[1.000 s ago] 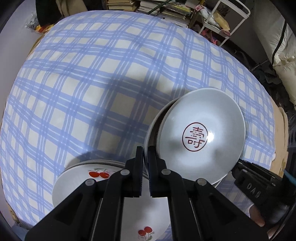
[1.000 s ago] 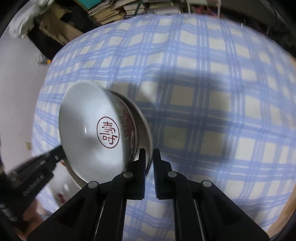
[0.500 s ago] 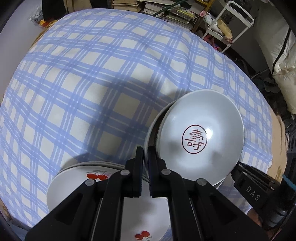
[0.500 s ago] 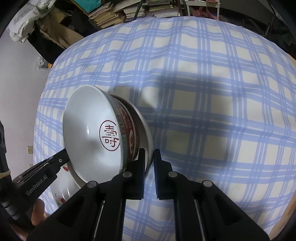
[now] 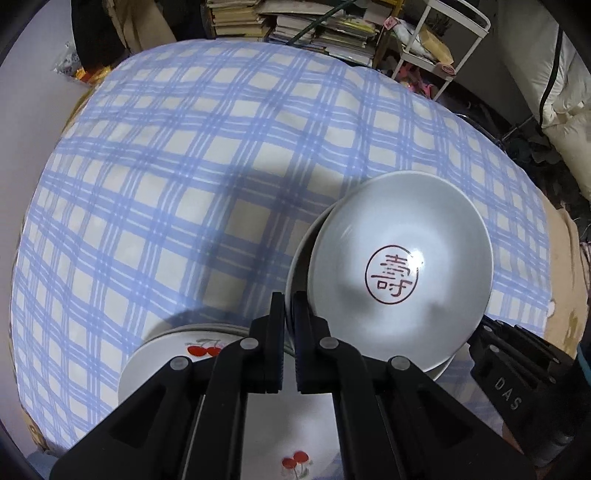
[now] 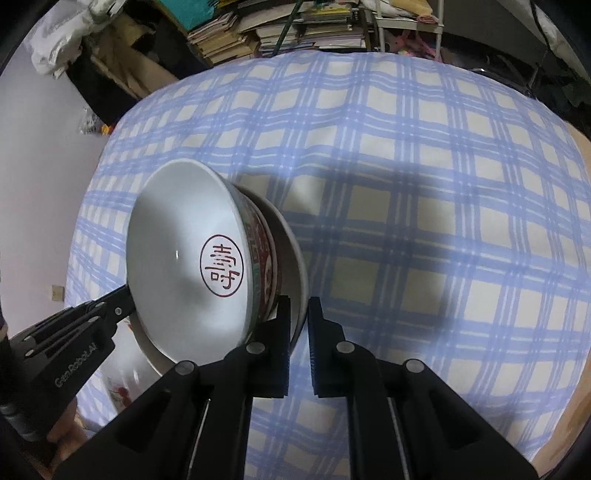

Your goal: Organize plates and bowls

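Pinching the plate (image 5: pixel 295 273) rim between nearly closed fingers, the left gripper (image 5: pixel 289 306) is seen sharing the load; the bowl (image 5: pixel 400 273) rides on it above the cherry plates (image 5: pixel 162 362). From the right view, the right gripper (image 6: pixel 298 310) is clamped on the opposite rim, so the stack is kept steady over the tablecloth (image 6: pixel 424 221).

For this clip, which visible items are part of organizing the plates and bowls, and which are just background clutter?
Part of the job:
- bowl with a red seal mark, nested on a plate
- left gripper and right gripper, each clamping the plate's rim
- cherry plates, stacked on the checked tablecloth

Just lying about:
- stacked books
- white wire rack
- pale bedding
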`<act>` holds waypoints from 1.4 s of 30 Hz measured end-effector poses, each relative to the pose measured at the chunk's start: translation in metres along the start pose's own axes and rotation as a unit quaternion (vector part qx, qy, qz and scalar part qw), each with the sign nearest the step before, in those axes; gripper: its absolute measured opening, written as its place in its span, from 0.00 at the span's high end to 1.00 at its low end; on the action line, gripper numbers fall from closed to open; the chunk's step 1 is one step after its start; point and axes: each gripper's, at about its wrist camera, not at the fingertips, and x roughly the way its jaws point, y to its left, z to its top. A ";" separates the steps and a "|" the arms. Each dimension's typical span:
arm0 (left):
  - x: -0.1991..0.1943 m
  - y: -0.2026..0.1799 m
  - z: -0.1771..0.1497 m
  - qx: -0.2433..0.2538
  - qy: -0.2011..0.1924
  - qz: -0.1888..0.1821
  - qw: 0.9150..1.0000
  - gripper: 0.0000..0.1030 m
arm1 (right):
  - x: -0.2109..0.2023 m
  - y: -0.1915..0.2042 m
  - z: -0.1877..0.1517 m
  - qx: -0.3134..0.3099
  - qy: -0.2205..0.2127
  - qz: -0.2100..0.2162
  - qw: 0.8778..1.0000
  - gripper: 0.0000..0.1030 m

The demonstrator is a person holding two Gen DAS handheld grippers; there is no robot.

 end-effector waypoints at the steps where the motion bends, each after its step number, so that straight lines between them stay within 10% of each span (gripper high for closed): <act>1: -0.002 0.001 0.000 -0.001 0.000 -0.005 1.000 0.97 | -0.003 -0.001 0.000 0.004 -0.004 0.005 1.000 0.88; 13: -0.034 -0.014 -0.005 0.010 -0.008 -0.006 1.000 0.97 | -0.038 -0.013 -0.012 0.036 -0.027 0.017 0.999 0.88; 26: -0.089 0.061 -0.058 -0.058 -0.042 0.009 0.997 0.97 | -0.057 0.051 -0.055 -0.018 -0.030 0.045 0.998 0.88; 42: -0.042 0.132 -0.121 -0.137 -0.019 -0.040 0.990 0.96 | -0.004 0.096 -0.091 -0.077 0.002 0.022 0.997 0.91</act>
